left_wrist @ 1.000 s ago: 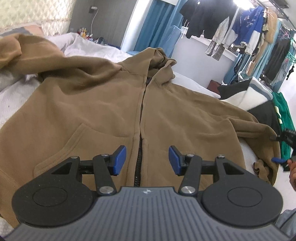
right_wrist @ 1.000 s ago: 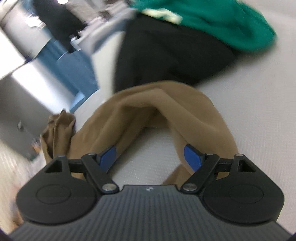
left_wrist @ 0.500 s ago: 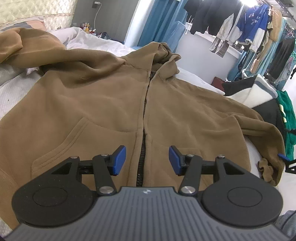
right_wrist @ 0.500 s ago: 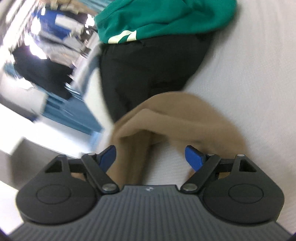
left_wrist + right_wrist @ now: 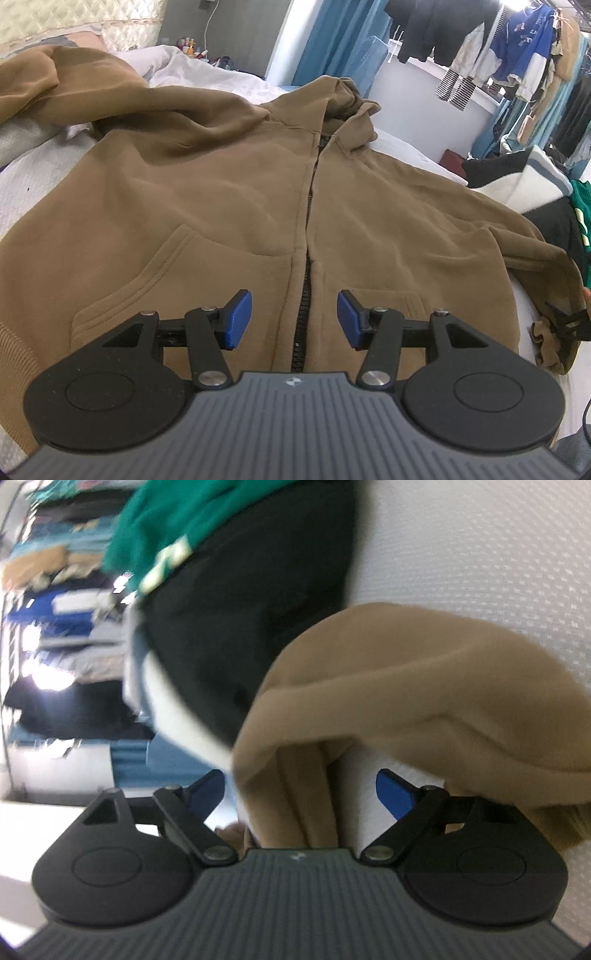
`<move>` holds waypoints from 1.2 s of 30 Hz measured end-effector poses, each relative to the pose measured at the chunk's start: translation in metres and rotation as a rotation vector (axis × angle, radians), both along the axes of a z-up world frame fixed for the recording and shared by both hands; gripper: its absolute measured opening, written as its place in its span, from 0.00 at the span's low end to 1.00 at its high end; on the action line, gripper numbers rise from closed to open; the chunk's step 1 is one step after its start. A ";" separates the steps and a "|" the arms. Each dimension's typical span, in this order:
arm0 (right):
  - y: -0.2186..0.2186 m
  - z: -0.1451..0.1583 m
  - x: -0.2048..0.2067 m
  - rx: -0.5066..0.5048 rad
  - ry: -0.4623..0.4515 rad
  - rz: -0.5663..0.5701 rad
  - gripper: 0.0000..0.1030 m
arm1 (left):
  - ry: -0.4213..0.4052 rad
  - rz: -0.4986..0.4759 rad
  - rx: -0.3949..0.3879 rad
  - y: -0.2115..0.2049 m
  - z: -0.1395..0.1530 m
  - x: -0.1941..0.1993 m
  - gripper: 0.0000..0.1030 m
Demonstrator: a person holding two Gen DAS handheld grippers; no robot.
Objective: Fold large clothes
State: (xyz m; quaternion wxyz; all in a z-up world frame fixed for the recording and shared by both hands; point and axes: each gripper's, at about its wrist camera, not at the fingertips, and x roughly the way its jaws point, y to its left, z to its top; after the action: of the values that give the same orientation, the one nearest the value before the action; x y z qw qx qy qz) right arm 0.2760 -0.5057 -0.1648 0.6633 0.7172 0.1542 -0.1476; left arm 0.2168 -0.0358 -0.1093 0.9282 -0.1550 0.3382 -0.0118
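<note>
A brown zip hoodie (image 5: pixel 229 192) lies front up on the white bed, hood at the far end. My left gripper (image 5: pixel 294 319) is open and empty, hovering over the zipper (image 5: pixel 301 314) near the hem. The hoodie's right sleeve (image 5: pixel 546 266) bends down at the bed's right edge, where my right gripper shows (image 5: pixel 565 323). In the right wrist view my right gripper (image 5: pixel 301 794) is open, its jaws on either side of the folded sleeve (image 5: pixel 424 686), with sleeve cloth hanging between them. The view is blurred.
A black garment (image 5: pixel 240 602) and a green one (image 5: pixel 184 520) lie just beyond the sleeve on the bed (image 5: pixel 480 546). They show at the right in the left wrist view (image 5: pixel 554 229). Clothes hang on a rack (image 5: pixel 498 48) behind a white counter.
My left gripper has drawn slightly nearer over the hoodie's front. My right gripper has swung and closed in on the sleeve, which now fills more of its view. Both stay open.
</note>
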 end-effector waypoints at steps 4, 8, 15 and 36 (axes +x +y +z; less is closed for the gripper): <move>-0.005 -0.010 0.005 0.044 0.016 -0.029 0.87 | 0.011 0.009 -0.012 0.001 -0.003 0.002 0.56; -0.011 -0.010 0.020 0.026 0.062 -0.063 0.87 | 0.026 0.023 -0.025 0.005 -0.007 0.006 0.56; -0.020 0.019 0.029 -0.254 0.151 0.056 0.14 | 0.049 0.048 -0.035 0.011 -0.010 0.008 0.56; 0.004 0.106 0.002 -0.573 -0.185 0.101 0.12 | 0.047 0.061 -0.065 0.013 -0.009 0.003 0.56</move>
State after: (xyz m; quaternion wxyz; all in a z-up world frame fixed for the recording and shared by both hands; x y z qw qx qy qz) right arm 0.2782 -0.5015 -0.0592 0.8564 0.5026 0.0806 -0.0861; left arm 0.2197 -0.0226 -0.1183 0.9143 -0.1958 0.3545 0.0093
